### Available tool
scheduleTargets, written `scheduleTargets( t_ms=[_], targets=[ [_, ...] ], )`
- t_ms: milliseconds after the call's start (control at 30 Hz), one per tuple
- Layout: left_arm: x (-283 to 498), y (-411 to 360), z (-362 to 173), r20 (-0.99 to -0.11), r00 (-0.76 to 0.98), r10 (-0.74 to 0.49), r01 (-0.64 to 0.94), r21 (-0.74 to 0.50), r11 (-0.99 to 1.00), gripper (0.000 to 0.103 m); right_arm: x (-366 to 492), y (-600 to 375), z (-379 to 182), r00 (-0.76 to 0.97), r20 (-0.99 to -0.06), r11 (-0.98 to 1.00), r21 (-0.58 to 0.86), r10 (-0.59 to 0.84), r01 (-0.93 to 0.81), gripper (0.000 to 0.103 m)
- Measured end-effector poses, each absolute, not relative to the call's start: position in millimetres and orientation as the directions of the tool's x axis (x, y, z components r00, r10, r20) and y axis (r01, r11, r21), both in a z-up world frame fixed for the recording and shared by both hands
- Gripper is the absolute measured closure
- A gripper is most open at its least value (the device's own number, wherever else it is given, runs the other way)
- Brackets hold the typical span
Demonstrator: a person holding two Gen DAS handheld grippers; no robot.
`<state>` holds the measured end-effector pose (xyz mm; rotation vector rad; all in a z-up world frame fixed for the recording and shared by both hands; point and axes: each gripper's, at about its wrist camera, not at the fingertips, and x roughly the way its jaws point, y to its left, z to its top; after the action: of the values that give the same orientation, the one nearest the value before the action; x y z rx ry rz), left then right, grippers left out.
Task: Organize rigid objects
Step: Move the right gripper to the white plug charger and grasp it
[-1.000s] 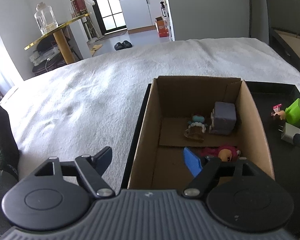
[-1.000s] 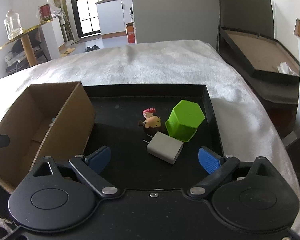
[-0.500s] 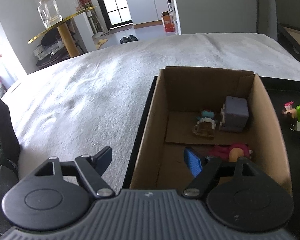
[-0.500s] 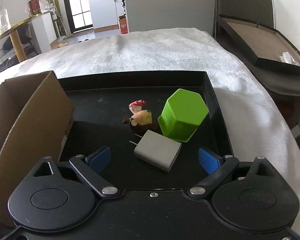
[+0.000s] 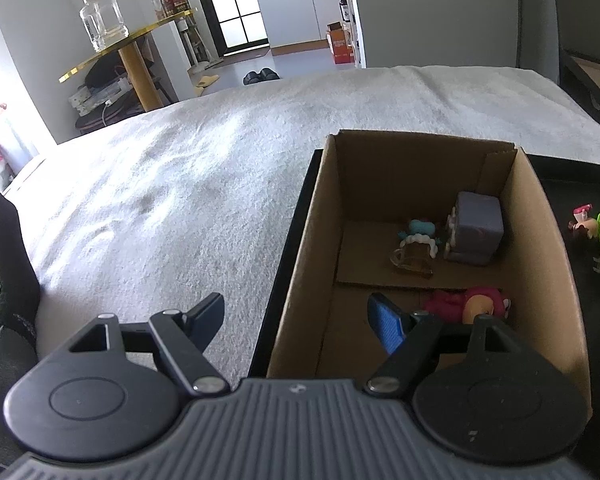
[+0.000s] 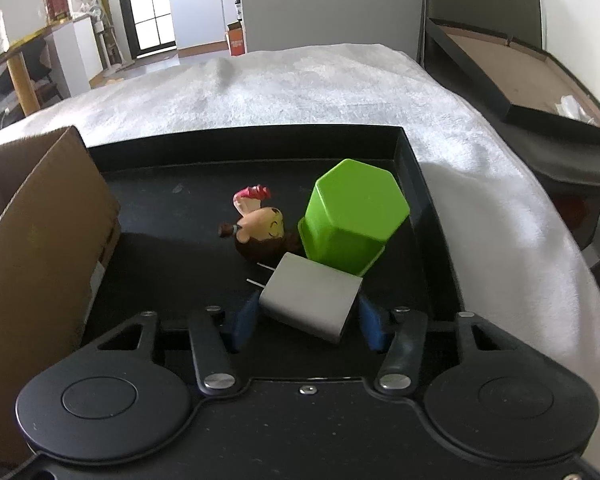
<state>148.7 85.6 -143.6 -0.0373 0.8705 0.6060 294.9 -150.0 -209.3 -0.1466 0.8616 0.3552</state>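
Note:
My right gripper has closed in around the grey plug adapter on the black tray; its blue pads sit at the adapter's two sides. A green hexagonal cup, upside down, and a small doll figure lie just beyond it. My left gripper is open and empty, straddling the left wall of the cardboard box. The box holds a grey-purple cube toy, a small teal and white figure and a pink doll.
The tray and box rest on a white fuzzy blanket. The box stands at the tray's left. A dark flat case lies at the right. A leg in a black sock is at the far left.
My right gripper moved forward and down to the grey adapter and its fingers narrowed onto it. My left gripper shifted slightly, staying open over the box's left wall.

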Motion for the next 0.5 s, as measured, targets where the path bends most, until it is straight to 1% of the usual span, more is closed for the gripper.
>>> scheduleTargets(
  t_ms=[500],
  targets=[
    [141.0,83.7,-138.3,-0.722,0.51,0.467,-0.51,0.183,0.84,0.026,258.5,-160.9,-204.0,0.521,-0.808,0.901,0.027,0.275,-0.434,0.052]
  ],
)
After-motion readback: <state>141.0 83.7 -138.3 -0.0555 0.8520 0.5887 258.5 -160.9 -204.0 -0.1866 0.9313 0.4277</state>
